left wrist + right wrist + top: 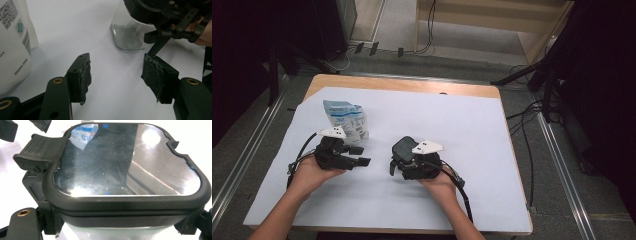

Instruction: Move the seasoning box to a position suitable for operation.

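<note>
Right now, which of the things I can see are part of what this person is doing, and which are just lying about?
In use:
- clear square container with black lid, held between the jaws of the right gripper
- left gripper, jaws open
- white and blue pouch, probably

Just around:
- white sheet covering the wooden table
- cables on the floor

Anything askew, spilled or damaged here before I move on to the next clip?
No spill shows. The pouch stands upright on the white sheet, and the jar sits in the right gripper with its black lid closed. The one worn spot: the left gripper's pads look frayed at the edges.
</note>
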`<state>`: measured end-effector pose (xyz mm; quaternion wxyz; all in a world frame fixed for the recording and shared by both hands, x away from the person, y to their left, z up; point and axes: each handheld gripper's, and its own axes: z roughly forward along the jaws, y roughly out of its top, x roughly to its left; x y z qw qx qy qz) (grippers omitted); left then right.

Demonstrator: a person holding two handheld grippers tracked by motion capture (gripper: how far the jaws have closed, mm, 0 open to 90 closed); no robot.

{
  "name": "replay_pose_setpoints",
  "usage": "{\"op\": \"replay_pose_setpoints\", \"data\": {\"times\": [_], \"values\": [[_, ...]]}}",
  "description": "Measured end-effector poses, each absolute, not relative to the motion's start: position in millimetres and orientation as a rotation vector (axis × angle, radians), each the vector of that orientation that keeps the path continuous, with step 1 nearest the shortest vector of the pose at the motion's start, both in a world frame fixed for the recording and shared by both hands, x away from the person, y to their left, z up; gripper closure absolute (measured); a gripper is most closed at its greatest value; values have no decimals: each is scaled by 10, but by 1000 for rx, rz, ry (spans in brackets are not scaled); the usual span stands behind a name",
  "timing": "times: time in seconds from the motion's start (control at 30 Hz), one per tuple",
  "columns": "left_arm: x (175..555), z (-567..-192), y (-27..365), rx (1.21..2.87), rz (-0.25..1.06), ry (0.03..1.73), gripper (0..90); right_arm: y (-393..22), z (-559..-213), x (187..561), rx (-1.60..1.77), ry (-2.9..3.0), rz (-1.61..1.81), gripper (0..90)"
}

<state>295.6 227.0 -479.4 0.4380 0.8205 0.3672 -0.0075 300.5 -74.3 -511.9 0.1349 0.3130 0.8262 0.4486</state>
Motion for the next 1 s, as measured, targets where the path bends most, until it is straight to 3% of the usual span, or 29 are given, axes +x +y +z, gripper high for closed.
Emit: {"op": "replay_pose_setpoints", "data": {"times": [0.5, 1.0], "values": [[3005, -4810, 2202, 2019, -65, 907, 424, -744, -5147, 2936, 879, 2386, 1263, 157], [3034, -4794, 2163, 2045, -37, 876, 429, -898, -5088, 2894, 1011, 2447, 1301, 79]]}}
